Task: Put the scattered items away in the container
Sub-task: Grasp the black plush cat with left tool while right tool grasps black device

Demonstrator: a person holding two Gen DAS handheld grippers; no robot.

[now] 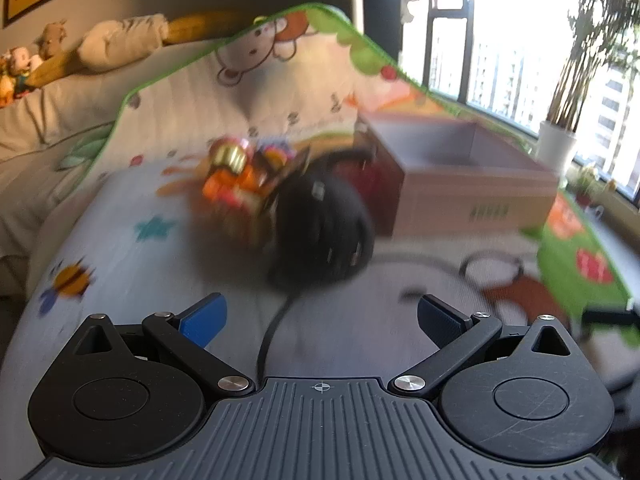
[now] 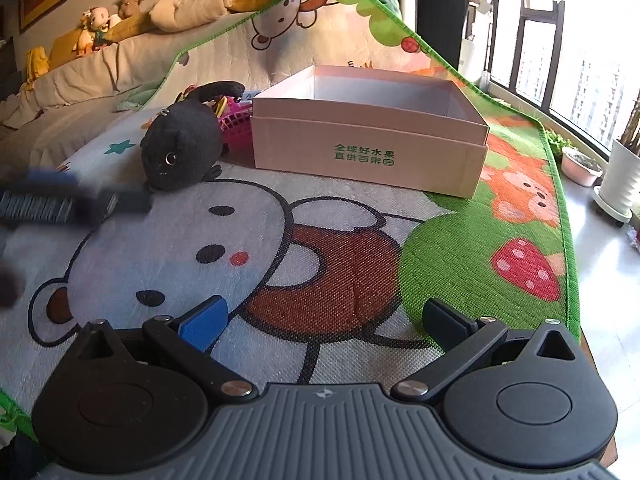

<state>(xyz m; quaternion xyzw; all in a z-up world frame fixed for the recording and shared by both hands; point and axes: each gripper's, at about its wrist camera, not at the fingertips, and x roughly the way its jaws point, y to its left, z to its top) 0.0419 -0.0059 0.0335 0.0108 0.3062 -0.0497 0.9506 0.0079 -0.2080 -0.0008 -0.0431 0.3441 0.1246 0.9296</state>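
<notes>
In the left wrist view, the left tool point(image 1: 322, 318) hangs low in the frame with its two fingers spread wide and nothing between them, above a cartoon-printed play mat point(image 1: 132, 264). Just beyond it, at the centre, lies a black plush toy point(image 1: 322, 228), blurred, with a thin dark cord trailing toward the bottom of the frame. Touching the plush on its upper left is a jumble of orange and gold toys point(image 1: 244, 176), too blurred to tell apart. To the right of centre stands the open pink cardboard box point(image 1: 476, 196), apparently empty.

In the right wrist view, the right tool point(image 2: 324, 320) is likewise spread wide and holds nothing, hovering over the bear drawing on the mat. The black plush sits left of centre, just beside the box's left wall point(image 2: 368, 156), which bears green printed characters. A pink plastic basket point(image 2: 236, 124) peeks out between the plush and the box. The left tool shows as a dark blur at the left edge.
</notes>
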